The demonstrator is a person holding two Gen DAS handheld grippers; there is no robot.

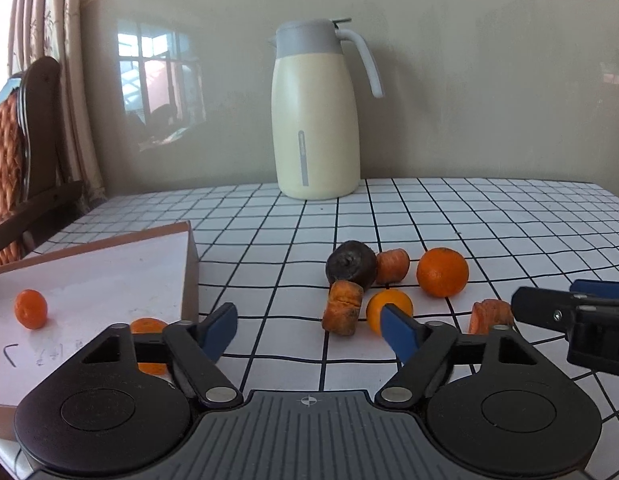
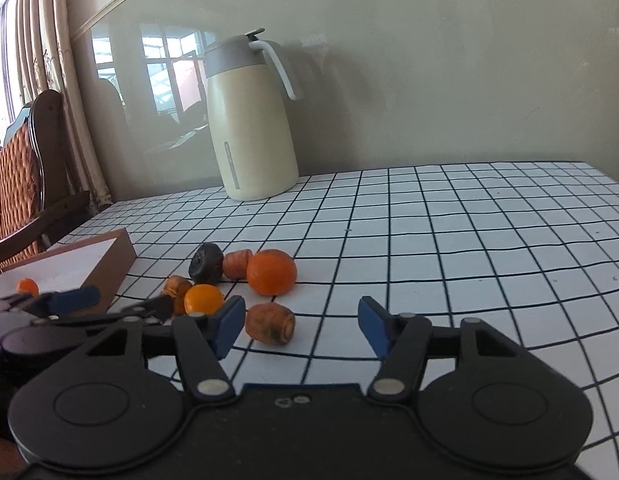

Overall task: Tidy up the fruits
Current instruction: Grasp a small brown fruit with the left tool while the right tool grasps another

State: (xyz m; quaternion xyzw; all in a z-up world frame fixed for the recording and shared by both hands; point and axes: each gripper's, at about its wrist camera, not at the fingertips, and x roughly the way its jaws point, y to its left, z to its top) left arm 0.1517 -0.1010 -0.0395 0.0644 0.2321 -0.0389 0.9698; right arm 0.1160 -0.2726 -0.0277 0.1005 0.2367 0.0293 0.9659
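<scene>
On the checked tablecloth lie a large orange [image 1: 442, 272] [image 2: 271, 272], a small orange [image 1: 389, 307] [image 2: 203, 299], a dark round fruit [image 1: 351, 267] [image 2: 206, 268] and three carrot chunks [image 1: 343, 307] [image 1: 392, 266] [image 1: 490, 316]. A shallow cardboard box [image 1: 109, 264] [image 2: 69, 268] at the left holds two small oranges [image 1: 31, 309] [image 1: 149, 344]. My left gripper [image 1: 309, 332] is open and empty, just short of the pile. My right gripper [image 2: 301, 324] is open and empty, with a carrot chunk [image 2: 270, 323] by its left finger.
A cream thermos jug [image 1: 315, 120] [image 2: 251, 120] stands at the back by the wall. A wooden chair [image 1: 21, 152] stands left of the table. The right gripper shows in the left wrist view [image 1: 569, 312]; the left gripper shows in the right wrist view [image 2: 69, 304].
</scene>
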